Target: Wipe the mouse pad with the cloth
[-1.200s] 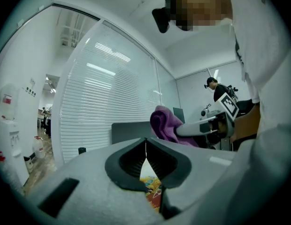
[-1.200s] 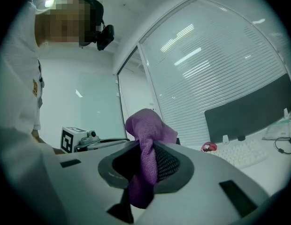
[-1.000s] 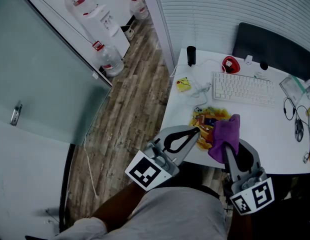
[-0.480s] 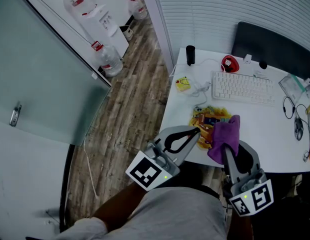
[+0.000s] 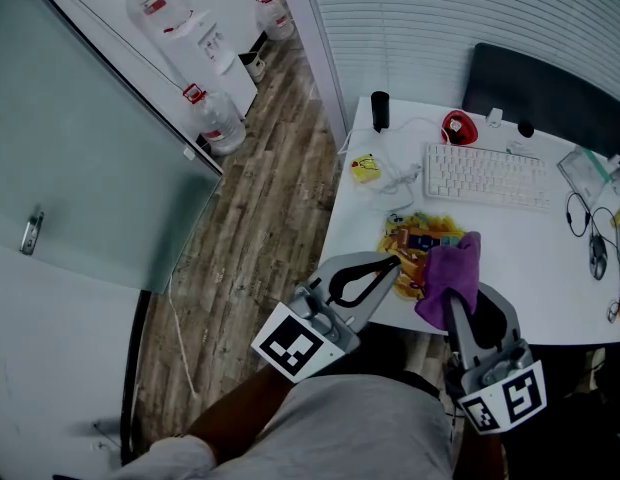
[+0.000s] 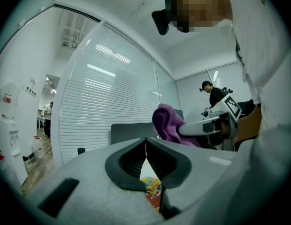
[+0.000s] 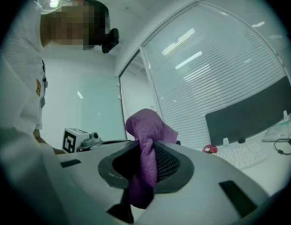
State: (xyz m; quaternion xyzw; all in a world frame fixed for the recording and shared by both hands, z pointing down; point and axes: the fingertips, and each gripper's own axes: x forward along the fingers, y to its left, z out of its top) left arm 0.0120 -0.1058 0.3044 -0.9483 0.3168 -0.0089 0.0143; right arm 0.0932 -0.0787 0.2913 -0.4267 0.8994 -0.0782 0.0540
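Your right gripper clamps the purple cloth at lower centre-right, just over the yellow printed pad on the desk. Your left gripper has its jaws pressed together, empty.

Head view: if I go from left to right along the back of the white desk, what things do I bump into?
Black cylinder, white keyboard, clear plastic bag.
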